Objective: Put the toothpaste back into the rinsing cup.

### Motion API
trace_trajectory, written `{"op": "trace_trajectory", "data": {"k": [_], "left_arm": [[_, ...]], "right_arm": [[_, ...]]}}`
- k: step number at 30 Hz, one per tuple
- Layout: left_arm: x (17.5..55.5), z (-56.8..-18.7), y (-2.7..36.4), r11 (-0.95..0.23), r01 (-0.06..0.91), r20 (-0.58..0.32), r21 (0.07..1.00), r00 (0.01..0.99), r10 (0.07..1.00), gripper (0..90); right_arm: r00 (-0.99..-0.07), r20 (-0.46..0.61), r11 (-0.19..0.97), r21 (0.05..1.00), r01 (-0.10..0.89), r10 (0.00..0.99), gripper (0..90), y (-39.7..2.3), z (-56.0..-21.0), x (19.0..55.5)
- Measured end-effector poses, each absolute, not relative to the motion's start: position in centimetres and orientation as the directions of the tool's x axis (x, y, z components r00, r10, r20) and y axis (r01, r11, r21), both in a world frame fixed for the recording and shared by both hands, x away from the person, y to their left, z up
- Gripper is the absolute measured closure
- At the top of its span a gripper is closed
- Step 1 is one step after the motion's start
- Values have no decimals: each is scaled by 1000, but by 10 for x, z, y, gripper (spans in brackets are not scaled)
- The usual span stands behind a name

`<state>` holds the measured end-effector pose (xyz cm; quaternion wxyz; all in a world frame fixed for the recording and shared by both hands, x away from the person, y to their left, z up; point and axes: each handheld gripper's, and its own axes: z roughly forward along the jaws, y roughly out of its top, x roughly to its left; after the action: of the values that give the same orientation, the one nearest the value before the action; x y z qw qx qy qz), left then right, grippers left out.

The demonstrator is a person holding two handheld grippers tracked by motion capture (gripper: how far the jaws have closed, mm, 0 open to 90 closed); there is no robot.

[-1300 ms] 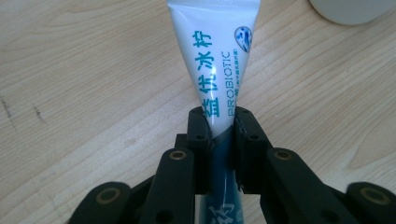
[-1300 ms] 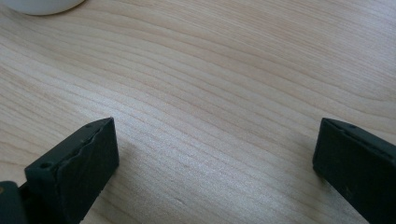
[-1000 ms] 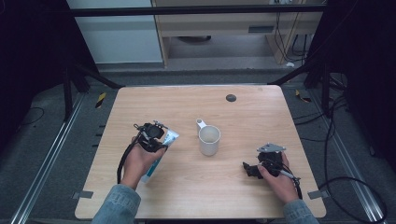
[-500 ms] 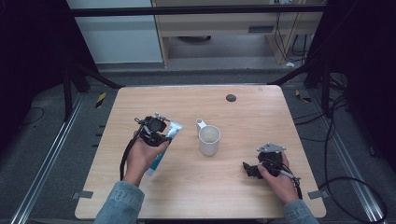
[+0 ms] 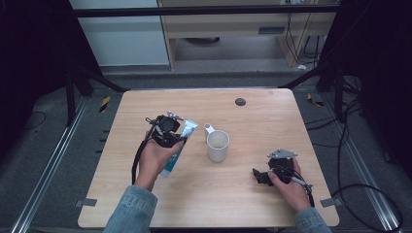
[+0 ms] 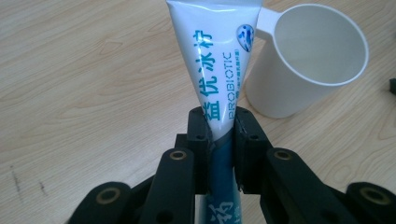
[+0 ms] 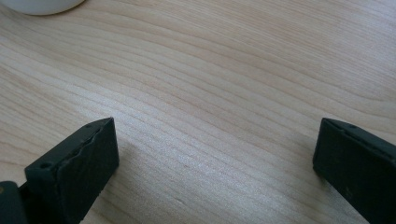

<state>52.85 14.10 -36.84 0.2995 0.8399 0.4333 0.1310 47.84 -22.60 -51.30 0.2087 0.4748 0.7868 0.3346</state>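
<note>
1. My left hand-held gripper (image 6: 219, 135) is pinching a toothpaste tube (image 6: 219, 60), with both black pads pressed flat against its sides where the white upper part meets the teal lower part.
2. In the left gripper view the tube rises straight out from between the jaws, its wide crimped end farthest from me, blue Chinese characters and the word PROBIOTIC running along its face.
3. In the high view my left hand-held gripper (image 5: 171, 132) is over the left half of the desk (image 5: 272, 116), and the toothpaste tube (image 5: 187, 130) pokes out of it toward the mug, its teal end trailing back under my left hand (image 5: 154, 160).
4. I cannot tell whether the tube's lower end touches the wood or hangs just above it.
5. A white mug (image 5: 217, 145) stands upright near the middle of the desk, just beside the tube's far end, its handle turned toward the tube.
6. In the left gripper view the white mug (image 6: 308, 65) sits right behind the tube; the tube's crimped end overlaps the handle in that view, though I cannot tell whether they touch.
7. My right hand-held gripper (image 7: 215, 158) has its jaws spread wide with only bare wood grain between them.
8. In the high view my right hand-held gripper (image 5: 265, 175) is low at the near right part of the desk, well apart from the mug, with my right hand (image 5: 291, 187) wrapped around it.
9. A small dark round disc (image 5: 240, 102) lies at the far side of the desk, well apart from everything else.
</note>
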Motion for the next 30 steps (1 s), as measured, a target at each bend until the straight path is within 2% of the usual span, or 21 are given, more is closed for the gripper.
{"op": "trace_trajectory", "data": {"k": [9, 15, 19, 30], "left_arm": [[527, -354, 134, -426, 620, -32, 659, 589, 808, 783], [526, -343, 128, -376, 601, -90, 705, 602, 793, 783], [525, -333, 122, -390, 578, -52, 717, 602, 797, 783], [525, -317, 102, -398, 535, -17, 745, 611, 791, 783]], "right_arm": [[-462, -11, 325, 725, 608, 887, 5, -226, -513, 478], [-462, -10, 325, 725, 608, 887, 5, -226, -513, 478], [-461, -11, 325, 725, 608, 887, 5, -226, -513, 478], [-470, -13, 333, 724, 605, 882, 5, -227, -513, 478]]}}
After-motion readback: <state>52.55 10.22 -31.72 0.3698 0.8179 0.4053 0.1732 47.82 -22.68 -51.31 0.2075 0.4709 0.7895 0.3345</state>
